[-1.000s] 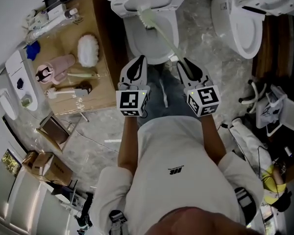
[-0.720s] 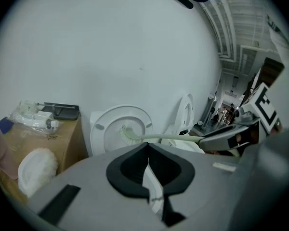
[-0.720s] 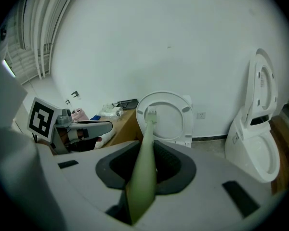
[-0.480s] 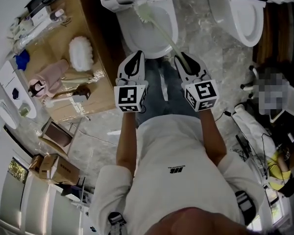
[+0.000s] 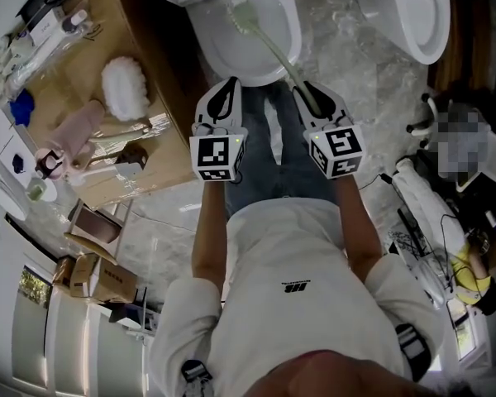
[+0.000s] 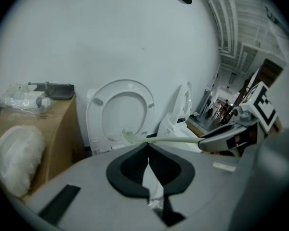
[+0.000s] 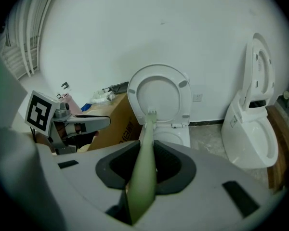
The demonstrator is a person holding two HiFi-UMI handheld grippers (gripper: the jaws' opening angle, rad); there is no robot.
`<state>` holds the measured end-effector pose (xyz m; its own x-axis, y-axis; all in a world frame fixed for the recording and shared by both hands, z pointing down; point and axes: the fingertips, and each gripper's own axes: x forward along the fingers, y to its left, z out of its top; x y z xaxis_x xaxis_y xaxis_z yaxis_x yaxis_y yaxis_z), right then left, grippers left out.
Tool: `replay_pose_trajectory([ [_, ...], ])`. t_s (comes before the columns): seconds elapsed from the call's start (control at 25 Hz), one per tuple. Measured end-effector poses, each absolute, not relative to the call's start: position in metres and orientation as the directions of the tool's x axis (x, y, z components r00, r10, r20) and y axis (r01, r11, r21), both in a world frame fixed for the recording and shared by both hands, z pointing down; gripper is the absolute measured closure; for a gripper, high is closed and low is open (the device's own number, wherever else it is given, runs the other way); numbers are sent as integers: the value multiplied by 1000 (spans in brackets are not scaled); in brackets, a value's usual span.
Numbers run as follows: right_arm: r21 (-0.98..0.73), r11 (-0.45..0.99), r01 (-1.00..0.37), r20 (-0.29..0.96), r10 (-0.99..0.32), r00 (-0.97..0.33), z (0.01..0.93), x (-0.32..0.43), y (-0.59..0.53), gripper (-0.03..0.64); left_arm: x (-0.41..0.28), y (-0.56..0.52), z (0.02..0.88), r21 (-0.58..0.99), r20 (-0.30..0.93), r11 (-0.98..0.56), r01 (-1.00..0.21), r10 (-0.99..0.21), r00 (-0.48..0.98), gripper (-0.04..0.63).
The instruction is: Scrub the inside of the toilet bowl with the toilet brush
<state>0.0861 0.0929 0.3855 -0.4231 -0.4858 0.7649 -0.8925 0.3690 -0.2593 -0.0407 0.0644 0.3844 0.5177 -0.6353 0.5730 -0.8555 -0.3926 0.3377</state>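
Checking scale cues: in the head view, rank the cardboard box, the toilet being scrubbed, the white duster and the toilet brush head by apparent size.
1. cardboard box
2. toilet
3. white duster
4. toilet brush head
Box and toilet are both cropped, so their order is unsure.

The wall (image 7: pixel 135 32) is plain white, with a small socket (image 7: pixel 197 97) low down and a dark skirting strip (image 7: pixel 209 123) at its foot. The floor (image 5: pixel 347 56) is grey-veined, marble-look stone or tile. A big brown cardboard box (image 5: pixel 107 23) stands against the wall and serves as a side table, with clutter on its top. A second toilet (image 5: pixel 413 15), white with its lid raised, stands well apart on the other side. Small cartons (image 5: pixel 91 278) and a tangle of cables (image 5: pixel 413 246) lie on the floor. White slats (image 6: pixel 231 28), possibly window blinds, hang to one side. The light is soft and even.
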Motion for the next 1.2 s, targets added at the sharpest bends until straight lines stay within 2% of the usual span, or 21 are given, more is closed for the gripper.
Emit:
replay_pose_trajectory([
  [0.4, -277, 362, -890, 794, -435, -424, 440, 87, 99, 538, -41, 79, 434, 351, 612, -367, -861, -607, 508, 584],
  [1.2, -332, 411, -849, 863, -232, -449, 553, 90, 122, 538, -30, 83, 524, 360, 684, -252, -899, -584, 437, 584],
])
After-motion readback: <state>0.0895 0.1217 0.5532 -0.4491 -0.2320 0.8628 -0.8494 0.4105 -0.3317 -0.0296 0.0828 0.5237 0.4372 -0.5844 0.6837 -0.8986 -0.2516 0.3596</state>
